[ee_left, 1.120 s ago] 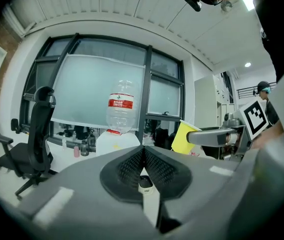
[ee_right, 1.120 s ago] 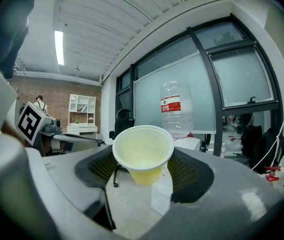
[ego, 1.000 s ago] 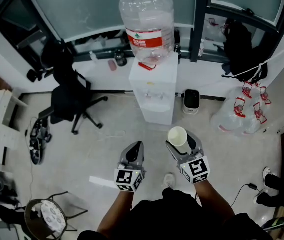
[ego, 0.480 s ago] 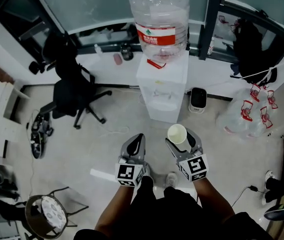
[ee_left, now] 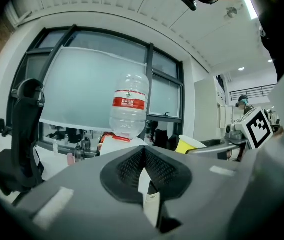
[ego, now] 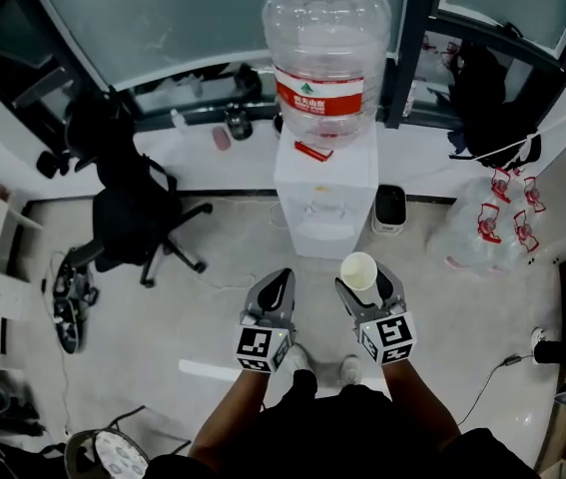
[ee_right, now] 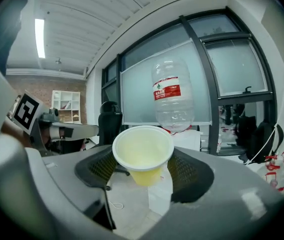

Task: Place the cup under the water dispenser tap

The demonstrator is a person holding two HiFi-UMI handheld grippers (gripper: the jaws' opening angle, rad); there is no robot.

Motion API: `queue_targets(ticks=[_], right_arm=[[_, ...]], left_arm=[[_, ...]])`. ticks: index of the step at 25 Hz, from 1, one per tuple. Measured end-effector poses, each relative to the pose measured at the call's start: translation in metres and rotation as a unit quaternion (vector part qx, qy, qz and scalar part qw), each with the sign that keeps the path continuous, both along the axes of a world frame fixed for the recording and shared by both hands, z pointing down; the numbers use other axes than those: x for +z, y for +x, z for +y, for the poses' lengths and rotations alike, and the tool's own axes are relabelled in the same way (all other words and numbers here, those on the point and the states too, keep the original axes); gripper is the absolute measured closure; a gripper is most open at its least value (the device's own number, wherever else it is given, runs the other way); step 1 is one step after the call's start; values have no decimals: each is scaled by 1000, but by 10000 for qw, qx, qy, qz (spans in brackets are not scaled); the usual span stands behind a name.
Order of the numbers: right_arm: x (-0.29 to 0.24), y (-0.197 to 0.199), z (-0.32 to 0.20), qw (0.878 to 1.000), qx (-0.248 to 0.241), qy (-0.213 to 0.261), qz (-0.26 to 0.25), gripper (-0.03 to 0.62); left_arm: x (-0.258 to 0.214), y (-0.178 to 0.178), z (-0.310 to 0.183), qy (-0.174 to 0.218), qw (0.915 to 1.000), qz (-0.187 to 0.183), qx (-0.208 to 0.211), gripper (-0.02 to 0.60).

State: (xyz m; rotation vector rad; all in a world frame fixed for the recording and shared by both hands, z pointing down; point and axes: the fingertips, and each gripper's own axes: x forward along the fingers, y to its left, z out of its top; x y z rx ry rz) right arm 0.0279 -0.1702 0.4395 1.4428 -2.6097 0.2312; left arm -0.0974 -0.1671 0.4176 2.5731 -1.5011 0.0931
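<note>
While the pale yellow disposable cup sits upright between the jaws of the right hand-held gripper, it is well short of its goal. The white water dispenser stands farther off across the floor, just left of the cup's line, with its big inverted bottle on top. The tap on its front is too small to make out from here. The right gripper view shows the jaws set wide, one pad against each flank of the cup below the rim. The mouth is open and nothing is inside.

The left hand-held gripper is beside it on the left. Its jaws are pressed together with nothing between them.

The cup looks thin-walled and very light (a throwaway drinking cup, paper or plastic I cannot say). It should weigh almost nothing, but it would buckle or go oval under a hard squeeze. Its smooth tapered wall could also slide down through a loose grip. The present hold on the upper wall, where the rolled rim stiffens it, seems the sensible place, and pressure is best kept modest. Being empty, it would tip easily once set down, so it needs to land flat on its base under the tap.

A black office chair stands well off to the left, clear of the path.
</note>
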Motion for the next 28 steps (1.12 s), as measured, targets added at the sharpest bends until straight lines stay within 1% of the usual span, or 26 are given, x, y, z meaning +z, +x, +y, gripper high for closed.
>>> queue_targets(ticks=[2, 5, 8, 11, 13, 15, 17, 19, 23, 26, 28], right_arm=[[2, -6, -10, 10000, 94, -31, 3, 278], [9, -9, -20, 9997, 214, -67, 95, 278], [22, -15, -28, 9994, 308, -100, 158, 278], [38, -10, -42, 9985, 474, -144, 223, 278], [49, -4, -54, 9976, 639, -236, 144, 278], [62, 1, -64, 9966, 745, -361, 23, 278], [75, 4, -75, 9963, 737, -450, -8, 278], [89, 6, -89, 9963, 708, -477, 25, 278], [121, 16, -104, 9955, 723, -595, 135, 278], [149, 19, -116, 9951, 713, -668, 143, 278], [169, 21, -124, 9948, 695, -718, 207, 278]], left_arm=[[1, -6, -13, 18, 10000, 11, 66, 565], [3, -9, -30, 182, 9996, 29, 196, 565], [13, -15, -40, 85, 9996, 78, 275, 565], [21, -7, -52, -11, 9990, 95, 434, 565], [26, 0, -62, -6, 9985, 67, 535, 565], [28, 3, -71, 38, 9984, 164, 540, 565], [33, 3, -78, 36, 9985, 233, 503, 565], [38, 3, -88, 77, 9987, 183, 477, 565], [66, 10, -96, -217, 9984, -25, 517, 565], [91, 14, -105, -282, 9980, -141, 544, 565], [101, 17, -114, -181, 9981, -131, 580, 565]])
